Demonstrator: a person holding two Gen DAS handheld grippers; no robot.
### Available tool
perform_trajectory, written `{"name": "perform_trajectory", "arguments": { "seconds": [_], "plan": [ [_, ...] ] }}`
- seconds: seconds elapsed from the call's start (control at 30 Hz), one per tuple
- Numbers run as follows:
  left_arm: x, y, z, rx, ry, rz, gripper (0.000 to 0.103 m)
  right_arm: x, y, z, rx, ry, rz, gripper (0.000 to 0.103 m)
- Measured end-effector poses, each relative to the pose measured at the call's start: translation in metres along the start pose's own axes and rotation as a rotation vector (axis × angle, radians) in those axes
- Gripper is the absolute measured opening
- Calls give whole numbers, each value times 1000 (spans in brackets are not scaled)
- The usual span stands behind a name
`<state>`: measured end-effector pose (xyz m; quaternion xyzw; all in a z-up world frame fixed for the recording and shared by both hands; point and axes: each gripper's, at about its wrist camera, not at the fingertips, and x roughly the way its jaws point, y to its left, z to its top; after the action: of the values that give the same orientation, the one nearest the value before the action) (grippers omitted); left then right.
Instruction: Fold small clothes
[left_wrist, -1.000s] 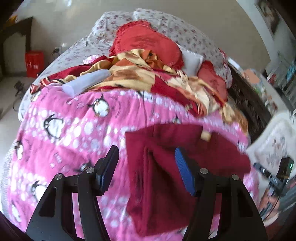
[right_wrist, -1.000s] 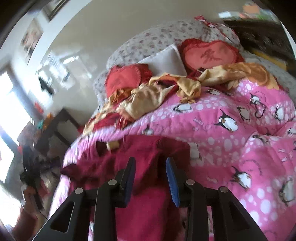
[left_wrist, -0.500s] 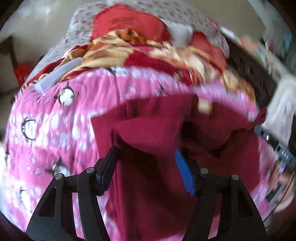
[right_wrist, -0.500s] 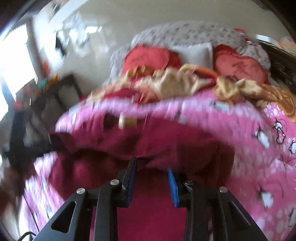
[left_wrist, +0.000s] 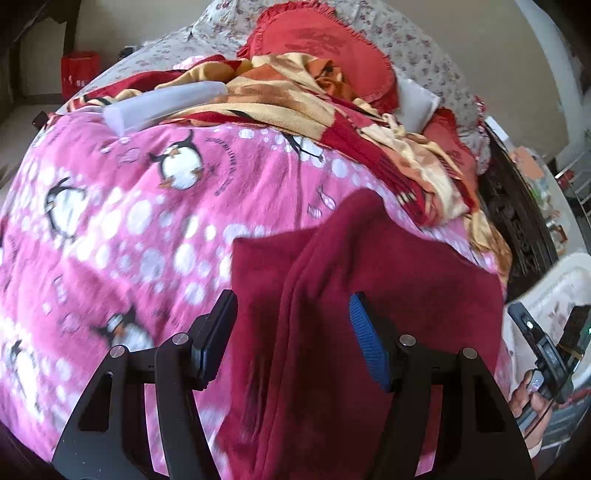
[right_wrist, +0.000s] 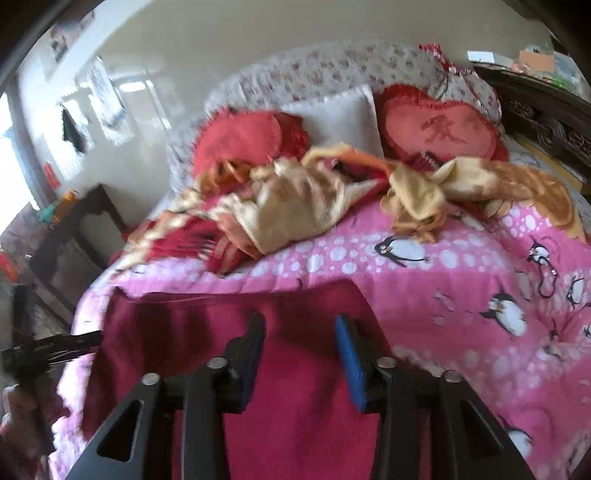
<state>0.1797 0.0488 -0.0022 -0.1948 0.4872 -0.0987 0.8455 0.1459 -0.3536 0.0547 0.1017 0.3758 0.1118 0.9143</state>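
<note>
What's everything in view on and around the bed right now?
garment: one, dark red, flat on the blanket's near edge
blanket: one, pink with penguins, covering the bed
throw: one, gold and red, crumpled beyond the garment
heart cushions: two, red, at the bed's head
pillow: one, white, between the cushions
left gripper: black, jaws open over the garment
right gripper: black, jaws just opening, nothing pinched

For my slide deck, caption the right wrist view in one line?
Right gripper, fingers open, over a maroon garment spread on the pink penguin blanket.
</note>
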Motion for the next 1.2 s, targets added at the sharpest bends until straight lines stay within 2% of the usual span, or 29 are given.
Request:
{"name": "perform_trajectory", "arguments": {
  "seconds": [0.03,0.13,0.23,0.33,0.4,0.43,0.47,0.5,0.53,0.57,0.63,0.77,0.87,0.93,1.03,1.1,1.13,1.17,1.2],
  "plan": [
    [-9,1,-7,13,-3,-12,63,-12,0,-6,-12,-1,6,59],
    [-28,3,-31,70,2,-15,63,-52,-4,-45,-75,37,-6,61],
    [-37,3,-57,131,19,7,63,-62,-9,-85,-82,112,-18,61],
    [-35,3,-80,164,40,28,63,-56,-10,-114,-71,178,1,60],
    [-29,5,-92,156,59,29,63,-49,-8,-123,-58,194,18,50],
    [-25,5,-96,155,77,14,63,-45,-6,-128,-46,203,40,37],
    [-21,4,-100,159,98,-3,60,-42,-5,-130,-39,208,44,27],
    [-16,3,-104,171,115,-17,45,-39,-4,-131,-35,213,44,23],
    [-14,1,-108,183,129,-19,36,-38,-2,-132,-37,219,45,13],
    [-11,1,-110,194,139,-9,28,-39,0,-133,-44,222,45,8],
    [-13,2,-114,209,137,-7,16,-49,2,-132,-60,211,55,7],
    [-19,17,-126,185,146,-34,10,-68,-3,-143,-57,219,74,6],
    [-16,21,-135,203,144,-26,9,-56,-11,-162,-36,281,47,6],
    [-19,19,-134,199,140,-29,9,-54,-14,-165,-19,284,46,6],
    [-35,13,-130,232,107,-21,9,-73,-4,-148,-85,212,26,7],
    [-45,3,-124,271,74,-3,9,-85,4,-134,-135,160,-14,24],
    [-48,-1,-122,285,54,2,9,-91,11,-121,-158,111,-21,44],
    [-51,-4,-120,295,36,9,9,-94,16,-113,-170,77,-19,54],
    [-52,-8,-118,305,19,18,9,-94,23,-106,-182,52,-13,54]
  ]
}}
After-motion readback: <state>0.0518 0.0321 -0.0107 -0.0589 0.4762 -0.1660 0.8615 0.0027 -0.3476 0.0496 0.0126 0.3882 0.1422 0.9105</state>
